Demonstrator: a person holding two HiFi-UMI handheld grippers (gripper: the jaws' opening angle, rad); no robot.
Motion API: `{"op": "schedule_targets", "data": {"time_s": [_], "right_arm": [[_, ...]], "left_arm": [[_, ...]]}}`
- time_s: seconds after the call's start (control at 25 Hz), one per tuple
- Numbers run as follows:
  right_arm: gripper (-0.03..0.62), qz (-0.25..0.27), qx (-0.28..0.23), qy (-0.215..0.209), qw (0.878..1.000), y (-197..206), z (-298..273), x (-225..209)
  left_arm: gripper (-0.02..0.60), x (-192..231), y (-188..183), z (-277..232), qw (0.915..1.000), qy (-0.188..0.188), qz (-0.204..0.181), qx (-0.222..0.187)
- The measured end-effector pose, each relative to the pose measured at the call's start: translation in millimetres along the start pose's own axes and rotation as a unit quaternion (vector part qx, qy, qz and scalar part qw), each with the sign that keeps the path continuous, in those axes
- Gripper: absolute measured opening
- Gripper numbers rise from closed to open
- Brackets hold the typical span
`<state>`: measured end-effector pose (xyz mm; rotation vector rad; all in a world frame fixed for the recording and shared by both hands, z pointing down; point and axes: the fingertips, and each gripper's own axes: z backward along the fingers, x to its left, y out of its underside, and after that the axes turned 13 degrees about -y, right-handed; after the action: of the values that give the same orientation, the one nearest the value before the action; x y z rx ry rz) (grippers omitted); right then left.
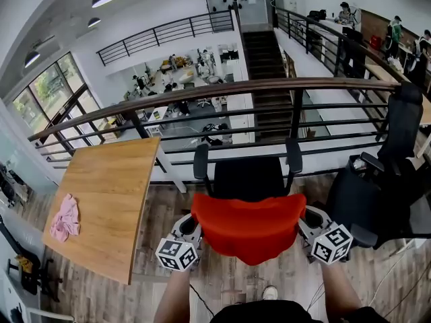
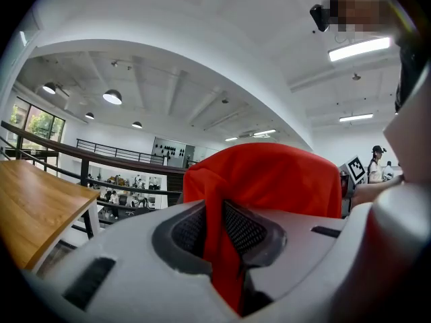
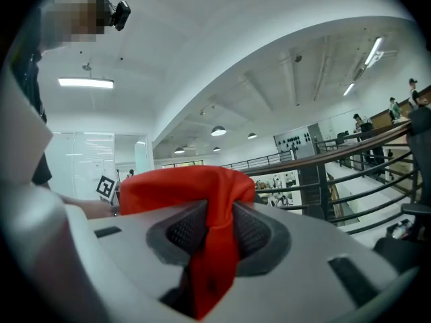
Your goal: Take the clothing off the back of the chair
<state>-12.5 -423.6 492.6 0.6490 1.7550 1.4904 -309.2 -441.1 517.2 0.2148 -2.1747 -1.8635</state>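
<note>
Grip: left gripper (image 2: pixel 217 235) and right gripper (image 3: pixel 215 237) fingers (image 2: pixel 244 229) clamped on red fabric garment (image 1: pixel 249 227) | Advice: you raise both evenly, clearing black office chair (image 1: pixel 248 179) back.

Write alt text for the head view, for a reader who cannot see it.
A red garment draped over the back of a black chair is pinched at each side by the left gripper and the right gripper, jaws shut on its fabric. A wooden table with a pink cloth stands to the left, a railing beyond.
</note>
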Motion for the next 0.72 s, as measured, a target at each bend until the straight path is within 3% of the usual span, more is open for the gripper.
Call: {"op": "schedule_targets", "data": {"time_s": [0.12, 0.72], "right_arm": [[0.054, 0.012, -0.003, 0.004, 1.0, -3.7, 3.2, 3.8], [0.043, 0.033, -0.028, 0.051, 0.998, -31.4, 30.6, 3.7]], "left_arm": [[0.04, -1.8, -2.9, 2.3, 1.0, 0.002, -0.003, 0.002], [0.028, 0.5, -39.8, 27.9, 0.9986, -0.016, -0.022, -0.046]]}}
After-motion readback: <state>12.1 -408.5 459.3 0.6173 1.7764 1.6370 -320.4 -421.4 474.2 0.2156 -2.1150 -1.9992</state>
